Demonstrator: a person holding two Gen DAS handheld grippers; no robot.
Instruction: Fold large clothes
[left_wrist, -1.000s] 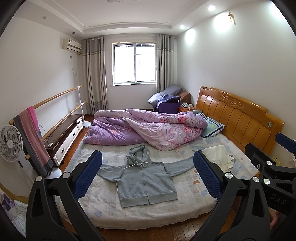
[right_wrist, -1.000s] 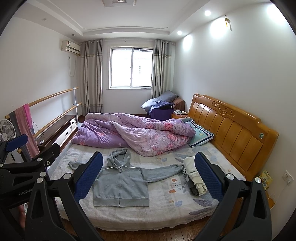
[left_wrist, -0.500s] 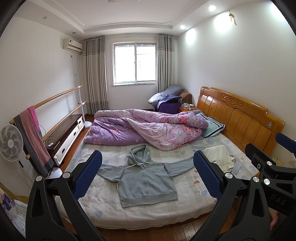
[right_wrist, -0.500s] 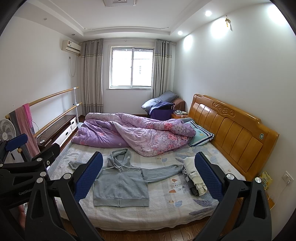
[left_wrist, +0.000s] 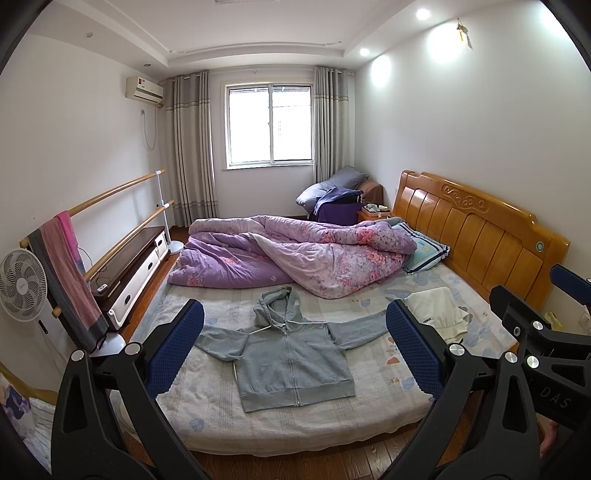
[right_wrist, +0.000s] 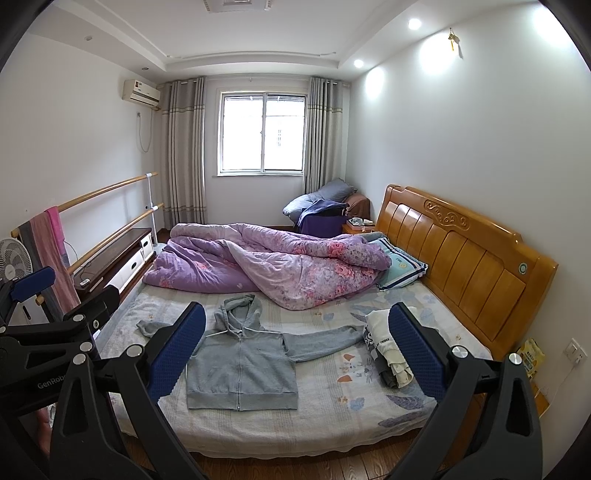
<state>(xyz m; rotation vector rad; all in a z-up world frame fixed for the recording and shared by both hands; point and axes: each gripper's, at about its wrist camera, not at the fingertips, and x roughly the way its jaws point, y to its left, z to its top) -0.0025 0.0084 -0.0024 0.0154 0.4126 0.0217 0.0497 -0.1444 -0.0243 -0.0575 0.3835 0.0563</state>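
Note:
A grey zip hoodie (left_wrist: 291, 354) lies flat on the bed, front up, sleeves spread to both sides, hood toward the quilt; it also shows in the right wrist view (right_wrist: 242, 363). My left gripper (left_wrist: 293, 349) is open and empty, held back from the bed's near edge. My right gripper (right_wrist: 295, 356) is open and empty, also back from the bed. Each gripper shows at the edge of the other's view.
A pile of folded clothes (right_wrist: 386, 347) sits on the bed (left_wrist: 280, 421) at the right, white garment on top (left_wrist: 437, 312). A purple floral quilt (left_wrist: 295, 254) covers the far half. Wooden headboard (left_wrist: 480, 236) at right; fan (left_wrist: 22, 284) and towel rail (left_wrist: 62, 273) at left.

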